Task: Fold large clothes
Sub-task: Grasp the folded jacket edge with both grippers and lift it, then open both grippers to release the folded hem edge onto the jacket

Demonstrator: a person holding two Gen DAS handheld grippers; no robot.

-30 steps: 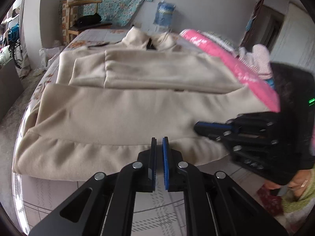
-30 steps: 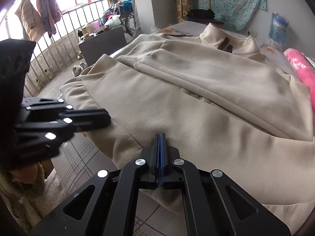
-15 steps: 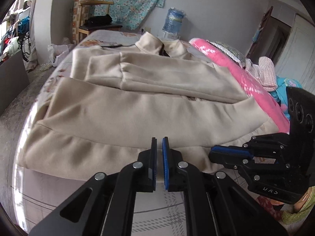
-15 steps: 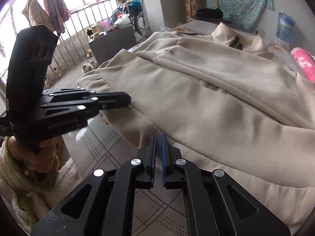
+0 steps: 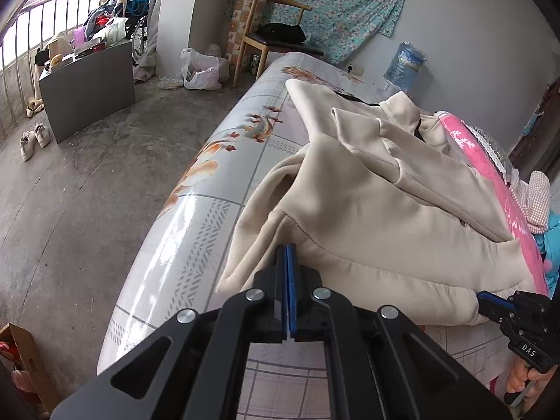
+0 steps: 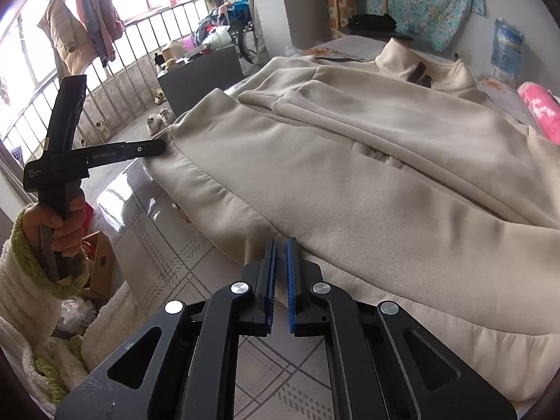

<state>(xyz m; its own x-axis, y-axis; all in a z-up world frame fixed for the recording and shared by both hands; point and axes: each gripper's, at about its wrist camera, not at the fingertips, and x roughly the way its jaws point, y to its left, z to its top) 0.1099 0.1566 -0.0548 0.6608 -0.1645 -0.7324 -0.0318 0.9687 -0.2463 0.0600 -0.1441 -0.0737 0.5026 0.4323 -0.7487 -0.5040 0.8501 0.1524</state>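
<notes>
A large cream jacket (image 6: pixel 367 175) lies on the bed, sleeves folded across its front; it also shows in the left wrist view (image 5: pixel 378 210). My left gripper (image 5: pixel 287 252) is shut on the jacket's hem at its lower left corner; in the right wrist view (image 6: pixel 159 148) its tip touches that corner. My right gripper (image 6: pixel 280 248) stands slightly open and empty at the hem's near edge; in the left wrist view (image 5: pixel 484 301) its tip sits against the hem's right end.
The bed's shiny patterned cover (image 5: pixel 196 217) drops off to a concrete floor (image 5: pixel 70 182) on the left. A pink quilt (image 5: pixel 490 171) lies along the jacket's right side. A grey cabinet (image 5: pixel 87 84), chair (image 5: pixel 276 35) and railing (image 6: pixel 115 84) stand beyond.
My left gripper swung left to the jacket's lower left corner and closed on the hem. My right gripper let go of the hem, opened slightly and drew back a little.
</notes>
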